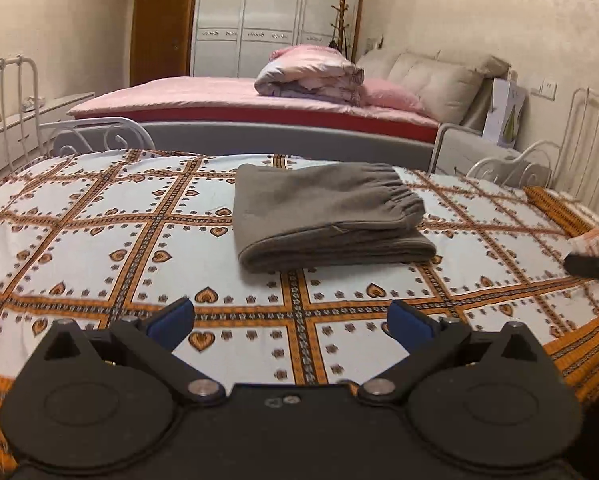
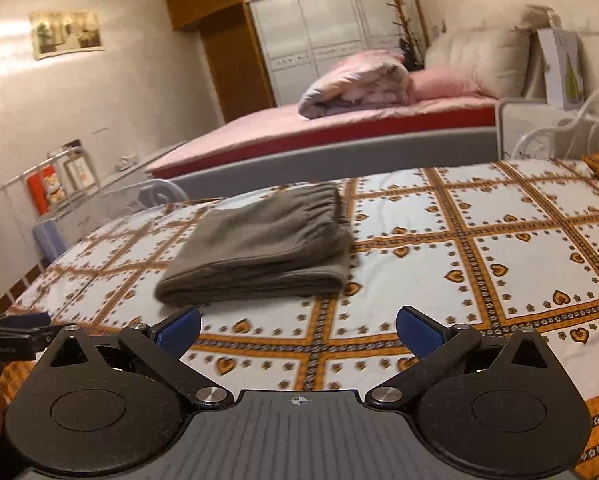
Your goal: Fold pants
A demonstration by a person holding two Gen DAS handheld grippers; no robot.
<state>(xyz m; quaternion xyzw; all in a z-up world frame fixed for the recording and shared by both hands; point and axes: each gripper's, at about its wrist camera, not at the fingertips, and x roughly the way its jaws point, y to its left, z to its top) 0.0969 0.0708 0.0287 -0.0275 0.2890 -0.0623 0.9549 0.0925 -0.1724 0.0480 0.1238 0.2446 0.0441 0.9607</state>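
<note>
Grey pants lie folded into a compact stack on the patterned bedsheet, elastic waistband on top at the far right. In the left wrist view my left gripper hangs wide open, short of the stack, with nothing between its blue pads. Seen from the right wrist, the same pants sit left of centre, and my right gripper is open and empty in front of them. The tip of the right gripper shows at the right edge of the left view, and part of the left one at the right view's left edge.
The daybed has a white metal frame at its far side and ends. Behind it stands a bed with pink sheets, a rolled quilt and pillows. A white wardrobe fills the back wall.
</note>
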